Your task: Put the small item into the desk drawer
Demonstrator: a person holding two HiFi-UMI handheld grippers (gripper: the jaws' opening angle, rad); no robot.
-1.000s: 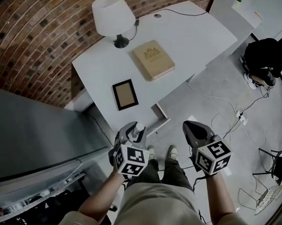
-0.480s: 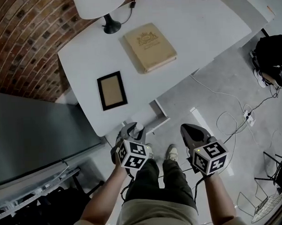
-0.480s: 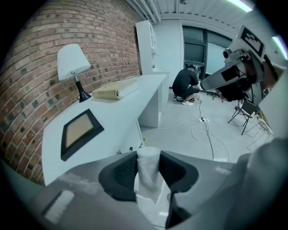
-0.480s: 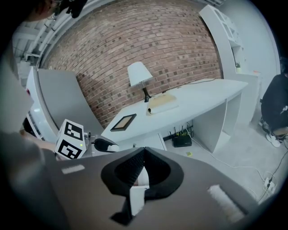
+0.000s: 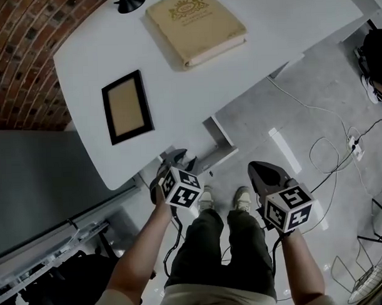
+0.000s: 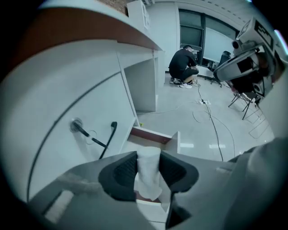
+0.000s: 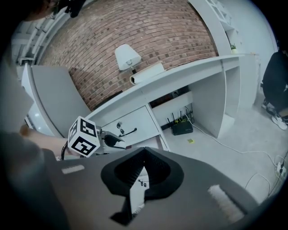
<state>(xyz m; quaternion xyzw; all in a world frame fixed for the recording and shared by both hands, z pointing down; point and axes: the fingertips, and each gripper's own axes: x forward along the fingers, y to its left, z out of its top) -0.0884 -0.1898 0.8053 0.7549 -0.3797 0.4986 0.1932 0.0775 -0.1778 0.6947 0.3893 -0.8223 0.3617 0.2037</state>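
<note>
A small white item [image 6: 148, 173] sits upright between the dark pads of my left gripper [image 6: 148, 170], which is shut on it. In the head view that gripper [image 5: 181, 161] is at the white desk's [image 5: 176, 87] near edge, beside the open drawer [image 5: 221, 148]. The left gripper view shows the drawer [image 6: 173, 141] pulled out just beyond and below the held item. My right gripper [image 5: 262, 170] hangs over the floor to the right, its jaws [image 7: 143, 170] shut with nothing between them.
A tan book [image 5: 196, 23], a black picture frame [image 5: 127, 106] and a lamp base [image 5: 131, 2] are on the desk. A grey cabinet [image 5: 35, 179] stands at the left. Cables [image 5: 329, 156] trail over the floor. A person [image 6: 184, 65] crouches far off.
The head view has dropped closer to the desk. My left gripper has moved forward with the white item to the desk's edge by the drawer. The right gripper has barely moved.
</note>
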